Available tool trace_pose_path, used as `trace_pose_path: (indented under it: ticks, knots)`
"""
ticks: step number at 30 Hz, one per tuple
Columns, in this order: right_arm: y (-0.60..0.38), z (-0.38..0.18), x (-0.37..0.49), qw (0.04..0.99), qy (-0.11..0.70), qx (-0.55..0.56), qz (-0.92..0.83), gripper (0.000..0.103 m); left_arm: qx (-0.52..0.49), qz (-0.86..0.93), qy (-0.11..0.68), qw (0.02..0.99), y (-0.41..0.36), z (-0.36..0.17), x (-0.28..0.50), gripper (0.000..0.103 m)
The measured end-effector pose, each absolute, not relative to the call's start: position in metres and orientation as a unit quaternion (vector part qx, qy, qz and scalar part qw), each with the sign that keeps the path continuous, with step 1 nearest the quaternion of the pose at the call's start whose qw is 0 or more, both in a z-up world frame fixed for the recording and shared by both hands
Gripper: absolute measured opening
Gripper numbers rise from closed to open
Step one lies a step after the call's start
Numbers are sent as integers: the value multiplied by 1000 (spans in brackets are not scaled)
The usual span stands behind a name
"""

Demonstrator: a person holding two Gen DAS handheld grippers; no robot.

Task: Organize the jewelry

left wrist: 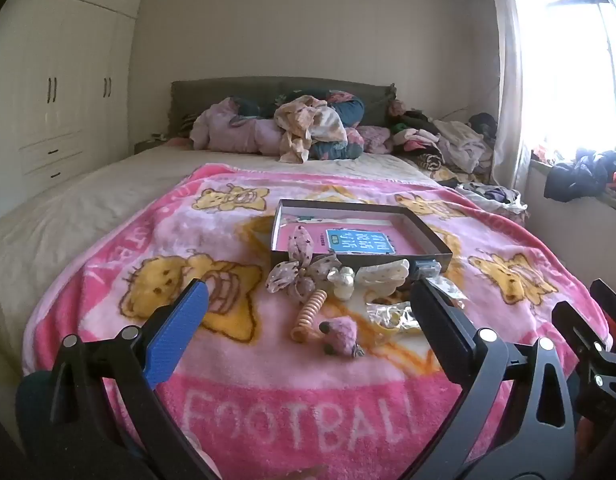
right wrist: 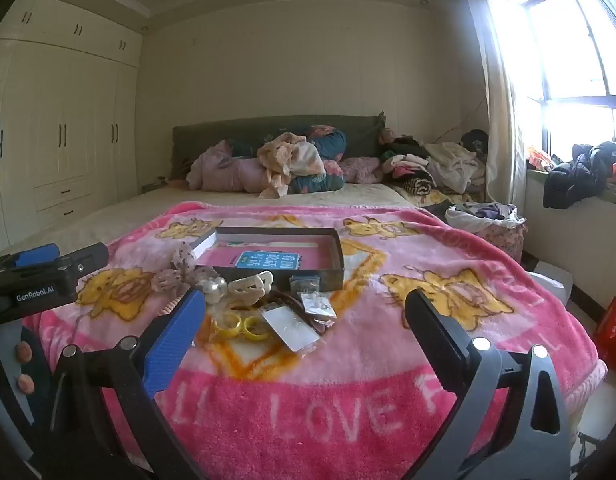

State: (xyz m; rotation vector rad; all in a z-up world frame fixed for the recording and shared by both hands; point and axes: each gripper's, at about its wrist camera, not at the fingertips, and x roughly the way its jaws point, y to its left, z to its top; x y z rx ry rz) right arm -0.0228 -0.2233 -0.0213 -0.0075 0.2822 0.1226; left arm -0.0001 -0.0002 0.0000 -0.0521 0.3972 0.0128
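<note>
Hovering low over the near edge of the pink blanket [left wrist: 268,392], the left gripper [left wrist: 308,284] has its jaws spread wide with nothing between them, and the right gripper [right wrist: 304,300] hangs likewise agape and empty just beside it. Straight ahead of both lies the small heap of jewelry and hair things, bunched on the blanket against the near wall of the shallow dark box [left wrist: 423,222], which is where I judge they belong. Nearest the left gripper sit a coiled orange hair tie [left wrist: 309,314] and a fuzzy pink pompom clip [left wrist: 341,336]; both look light and springy, best pinched across the middle. Behind them a dotted fabric bow [left wrist: 298,268] is draped over the box wall, soft and floppy, so its knot is the likeliest hold. A pearly white clip [left wrist: 343,280] and a cream claw clip [left wrist: 383,274] look hard and slick; gripping across their narrow bodies seems safest. Nearer the right gripper are yellow rings [right wrist: 242,326], thin and liable to roll, and flat clear packets [right wrist: 294,328] that could slide or crumple unless taken by an edge. Everything overlaps, so lifting one piece may drag its neighbour, and the plush pile could snag small hooks. Beyond, piled bedding [left wrist: 292,128] lies well apart at the headboard.
</note>
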Motion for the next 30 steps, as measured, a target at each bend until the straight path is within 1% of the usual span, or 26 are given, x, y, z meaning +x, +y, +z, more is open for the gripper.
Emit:
trace_pose_path:
  ticks: [30]
  knots:
    - [-222,-19,-25,989,134,-5,63,97,-29,7,191,981,-2,5,0,93]
